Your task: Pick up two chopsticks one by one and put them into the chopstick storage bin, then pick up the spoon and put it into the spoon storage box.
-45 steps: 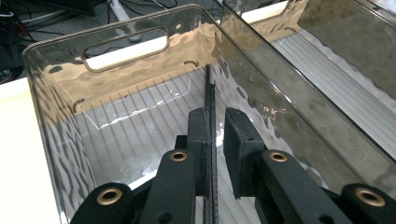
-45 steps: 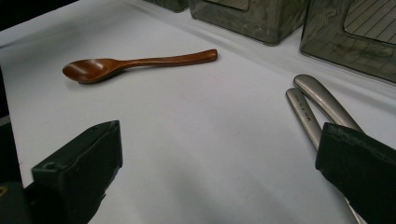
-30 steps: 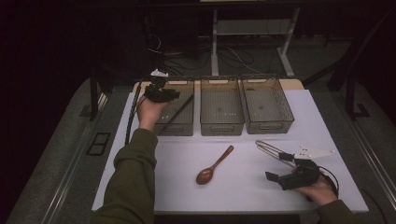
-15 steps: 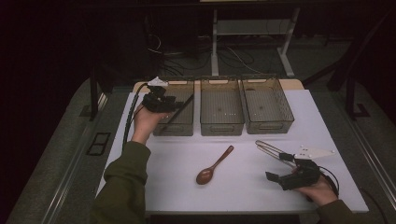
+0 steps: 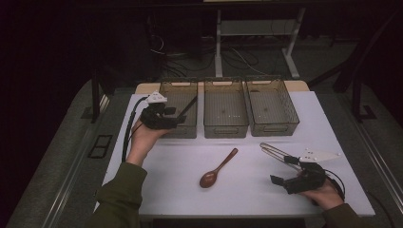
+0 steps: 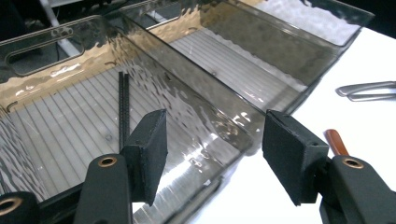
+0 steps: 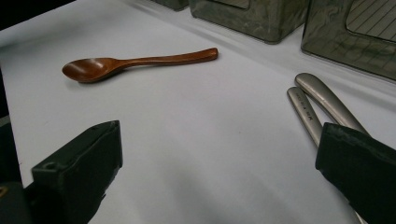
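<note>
**Chopsticks lie in the left bin; tongs wait by the right gripper**

High view: The left gripper (image 5: 177,117) sits at the near-left corner of the left bin (image 5: 178,81). The black chopsticks (image 5: 190,105) lie slanted inside that bin, running toward 1 o'clock from the jaws. The right gripper (image 5: 281,184) rests low on the white table (image 5: 157,190), and the metal tongs (image 5: 278,152) lie just beside it at its 11 o'clock. A wooden spoon (image 5: 218,168) lies at 9 o'clock from the right gripper, well apart. The middle bin (image 5: 225,81) and right bin (image 5: 271,80) stand at 12 o'clock from the spoon.

Left gripper view: The left gripper (image 6: 212,140) has just been opening. Its jaws stand about half apart with only the bin wall (image 6: 196,116) showing between them, and they grip nothing. The chopsticks (image 6: 123,102) rest side by side on the ribbed floor, at 10 o'clock from the gap. They look thin, light and stiff, and likely to roll or split apart. Pinching both together near mid-length would suit, though the bin wall crowds any approach.

Right gripper view: The right gripper (image 7: 222,144) gapes wide and empty. The tongs (image 7: 317,100) lie at 2 o'clock, touching or just under the right jaw; I cannot tell which. They look like smooth steel, rigid but probably springy and slippery. Clamping across both arms should stop them spreading. The spoon (image 7: 135,63) at 11 o'clock is out of the way.
</note>
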Tool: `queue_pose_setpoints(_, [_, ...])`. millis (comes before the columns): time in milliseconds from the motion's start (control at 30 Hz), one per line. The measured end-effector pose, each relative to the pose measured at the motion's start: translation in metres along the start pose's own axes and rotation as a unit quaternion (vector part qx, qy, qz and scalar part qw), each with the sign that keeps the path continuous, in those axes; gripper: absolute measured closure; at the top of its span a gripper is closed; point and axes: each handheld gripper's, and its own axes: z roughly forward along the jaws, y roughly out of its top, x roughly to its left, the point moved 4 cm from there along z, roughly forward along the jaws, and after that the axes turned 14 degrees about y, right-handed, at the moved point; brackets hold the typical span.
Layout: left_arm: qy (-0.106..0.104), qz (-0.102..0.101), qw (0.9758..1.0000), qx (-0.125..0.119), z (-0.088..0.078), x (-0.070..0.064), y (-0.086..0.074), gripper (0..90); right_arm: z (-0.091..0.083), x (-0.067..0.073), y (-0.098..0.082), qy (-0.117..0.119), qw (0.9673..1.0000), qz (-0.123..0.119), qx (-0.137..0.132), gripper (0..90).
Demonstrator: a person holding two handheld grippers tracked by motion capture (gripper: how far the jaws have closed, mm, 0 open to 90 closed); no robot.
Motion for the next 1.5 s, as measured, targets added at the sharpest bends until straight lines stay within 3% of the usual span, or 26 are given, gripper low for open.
queue_pose_setpoints(533, [-0.011, -0.009, 0.9998, -0.012, -0.025, -0.027, -0.035, 26.7, 0.001, 0.0, 0.001, 0.001, 1.0, 0.002, 0.002, 0.0])
queue_pose_setpoints(800, [-0.016, -0.001, 0.9998, -0.007, -0.032, -0.045, -0.056, 25.2, 0.0, 0.001, 0.0, -0.001, 1.0, -0.001, 0.002, 0.0])
queue_pose_setpoints(1067, [-0.037, -0.004, 0.9993, -0.005, -0.038, -0.066, -0.075, 22.3, 0.0, 0.002, 0.0, -0.002, 1.0, -0.005, 0.002, 0.0])
queue_pose_setpoints(1300, [-0.055, 0.006, 0.9985, 0.003, -0.039, -0.086, -0.09, 19.9, 0.0, 0.002, -0.001, -0.003, 1.0, -0.003, 0.004, 0.0])
queue_pose_setpoints(1500, [-0.07, 0.025, 0.9972, 0.011, -0.031, -0.102, -0.095, 19.8, 0.0, 0.001, -0.001, -0.005, 0.9999, -0.006, 0.006, 0.0])
